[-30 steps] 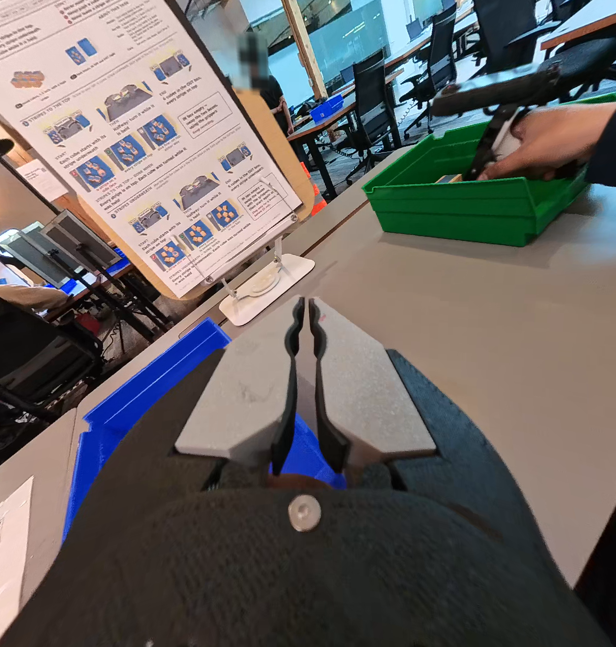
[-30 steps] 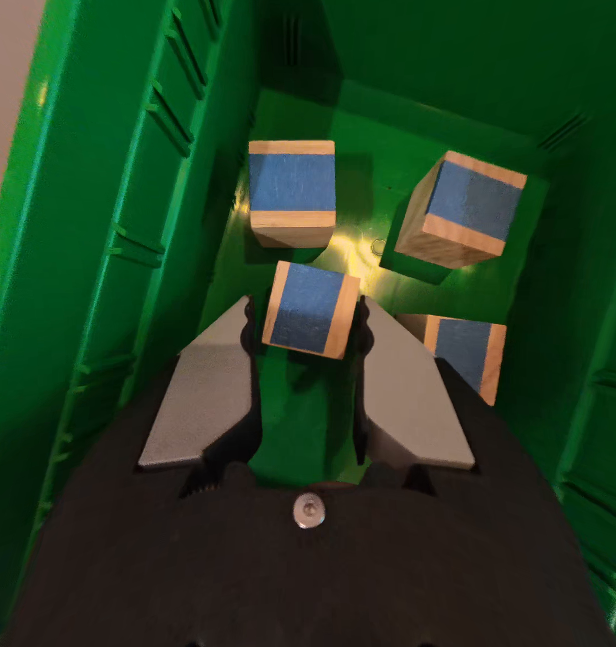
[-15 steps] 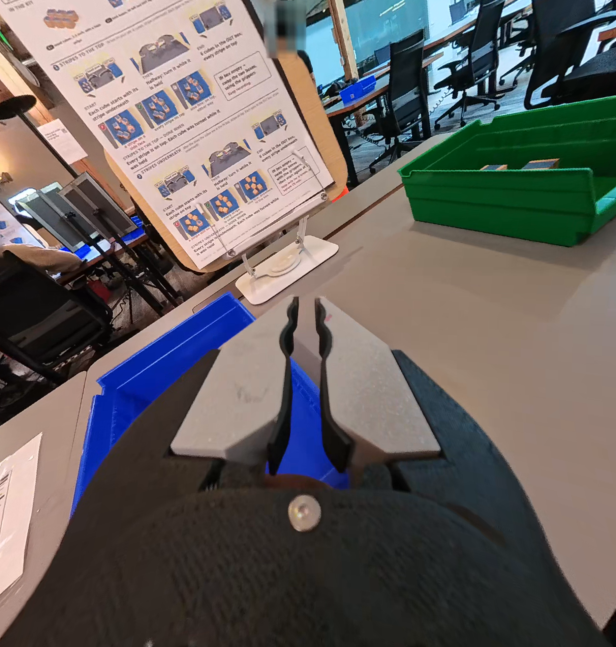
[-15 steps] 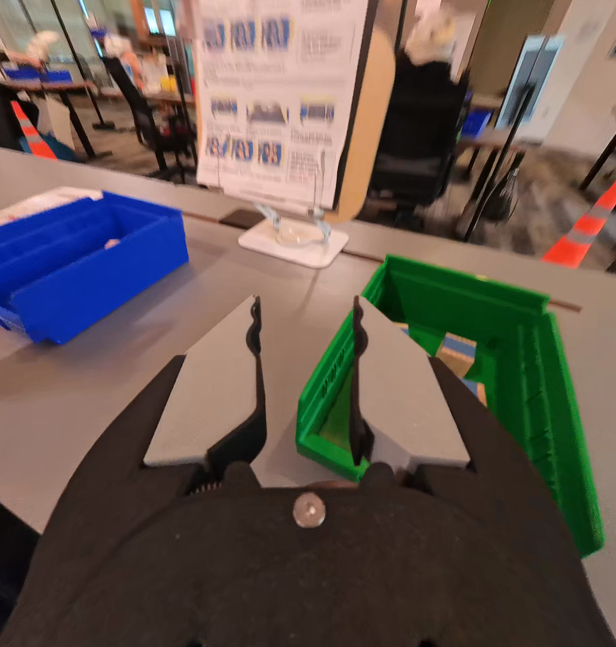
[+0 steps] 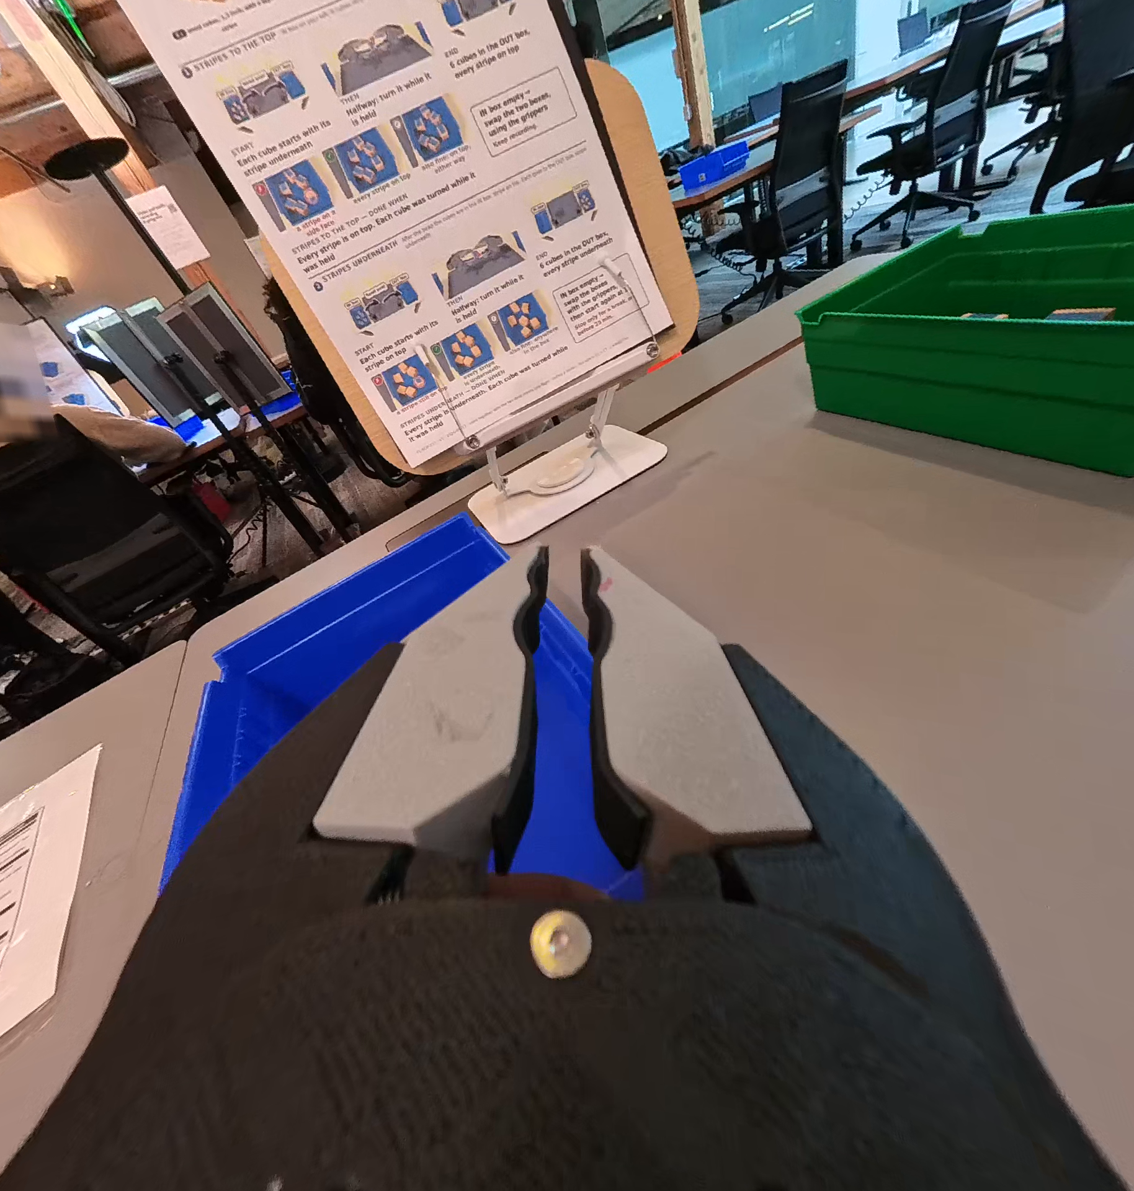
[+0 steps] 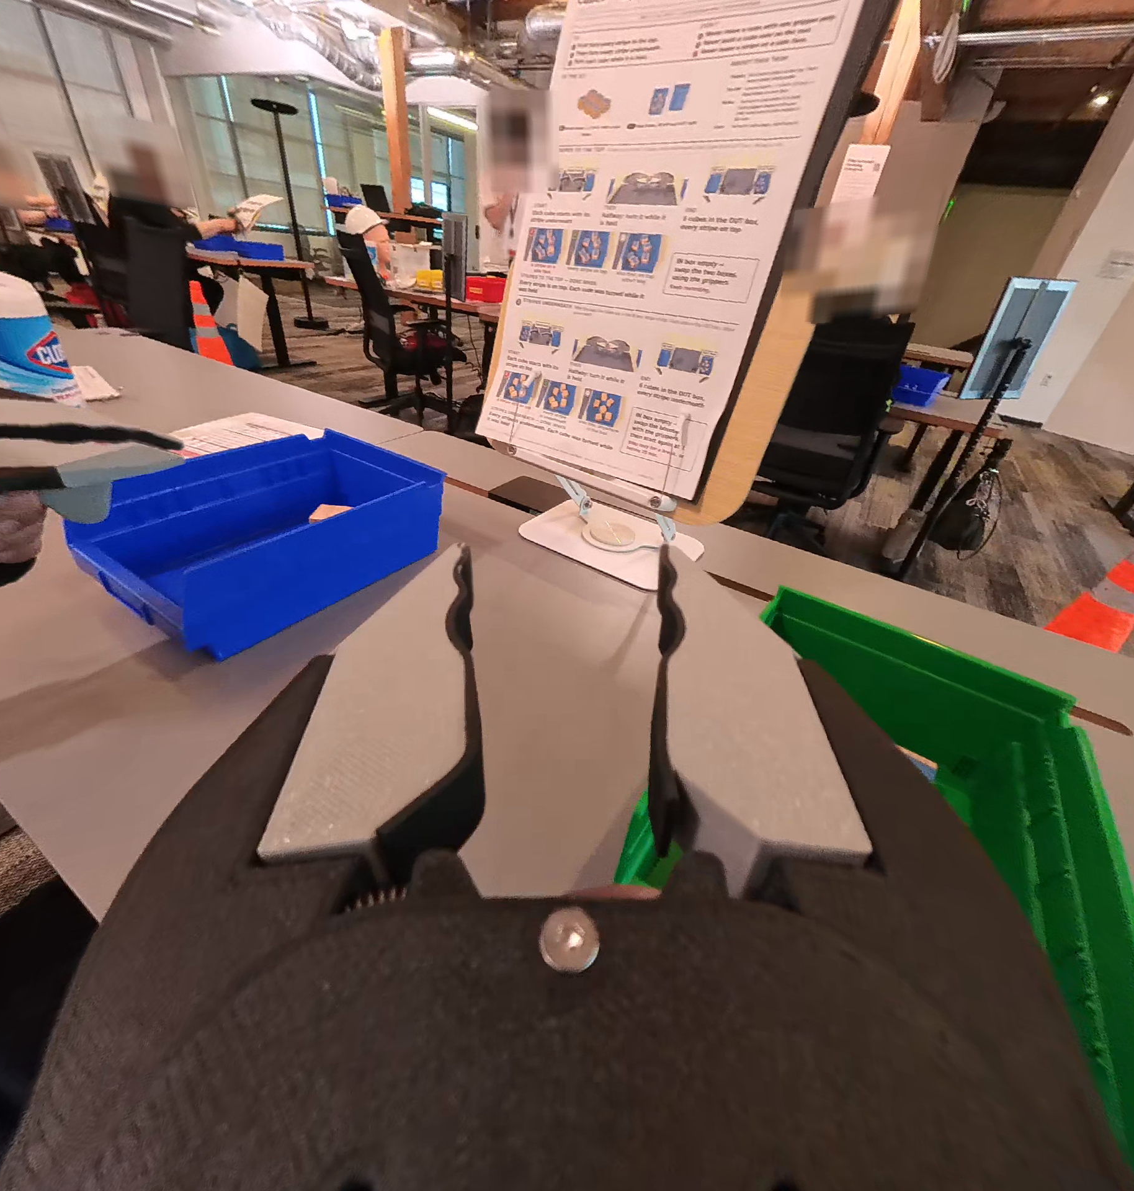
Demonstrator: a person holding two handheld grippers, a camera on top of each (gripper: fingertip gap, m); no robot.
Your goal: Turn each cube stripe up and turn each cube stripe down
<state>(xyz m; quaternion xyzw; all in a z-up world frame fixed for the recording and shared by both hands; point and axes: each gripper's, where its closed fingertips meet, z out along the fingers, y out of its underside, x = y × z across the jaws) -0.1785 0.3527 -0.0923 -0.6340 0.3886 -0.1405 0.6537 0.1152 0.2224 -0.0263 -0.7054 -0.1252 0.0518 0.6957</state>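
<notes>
Between cubes: both grippers up off the bins, neither carrying anything.

The right gripper point(image 6: 561, 567) hangs with its jaws spread wide and empty above the grey table point(image 6: 551, 677), beside the green bin point(image 6: 925, 696); the left gripper point(image 5: 561, 561) hovers over the blue bin point(image 5: 332, 644), jaws nearly closed on nothing. One plain-topped cube point(image 6: 330, 512) lies in the blue bin, and striped cubes point(image 5: 1079, 314) sit in the green one. I judge a fetch comes next: dip into the blue bin, grasp that cube squarely, then turn it.

two grippers: left gripper point(image 5: 563, 561), right gripper point(image 6: 563, 559). two bins: blue bin point(image 6: 306, 535), green bin point(image 5: 977, 387). three cubes visible: one point(image 6: 330, 512) in blue, two point(image 5: 983, 316) point(image 5: 1079, 314) in green. one instruction board point(image 5: 435, 213).
</notes>
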